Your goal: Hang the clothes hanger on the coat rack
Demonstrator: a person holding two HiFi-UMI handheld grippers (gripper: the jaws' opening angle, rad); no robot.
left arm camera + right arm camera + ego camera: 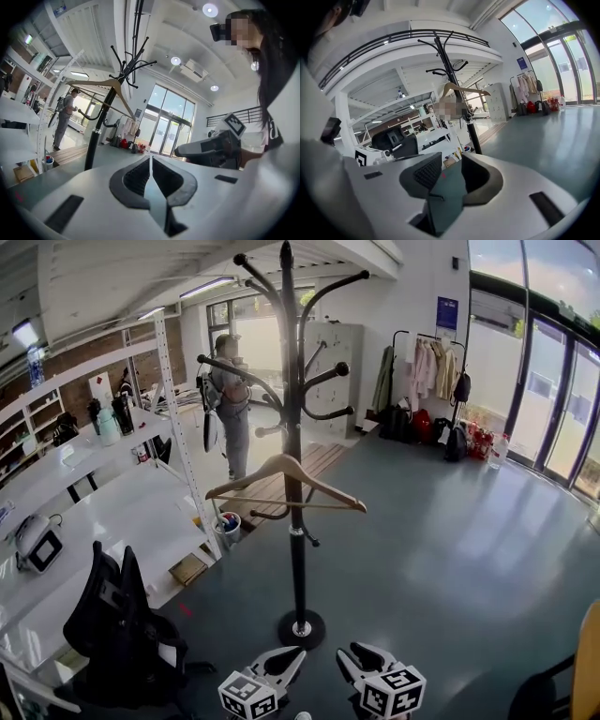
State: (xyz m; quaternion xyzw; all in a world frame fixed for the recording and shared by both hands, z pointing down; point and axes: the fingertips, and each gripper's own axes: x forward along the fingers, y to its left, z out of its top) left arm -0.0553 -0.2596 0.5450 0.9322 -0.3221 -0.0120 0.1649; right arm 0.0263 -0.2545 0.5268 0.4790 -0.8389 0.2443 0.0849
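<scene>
Head view, near to far. At 6 o'clock, along the bottom edge, the two grippers sit side by side, each with its marker cube nearest the camera. Both hang above the grey floor (pixel 450 549), pointing toward 12 o'clock.

The left gripper (pixel 295 653) has its jaws pressed together with only a thin slit between the pads, and nothing is clamped in them; the left gripper view (pixel 150 159) confirms this. The right gripper (pixel 354 654) has its jaws spread and holds nothing; in the right gripper view (pixel 452 165) bare floor shows through the gap.

At 8 o'clock a black office chair (pixel 117 620) stands beside white shelving (pixel 178 427).

Just beyond the grippers, at 12 o'clock, the round foot of the black coat rack (pixel 296 549) rests on the floor, well apart from both tools. The wooden clothes hanger (pixel 281 468) already hangs on the rack at about mid-height. It lies against the pole, level, with its crossbar below; its hook is not clearly resolved. Both gripper views show the same arrangement (coat rack (pixel 93 145) (pixel 473 136), hanger (pixel 110 84) (pixel 464 87)).

Farther off, at 11 o'clock, a person (pixel 232 418) stands behind the rack. At 1 o'clock a garment rail (pixel 427 367) carries clothes, and at 3 o'clock are glass doors (pixel 553 399).
</scene>
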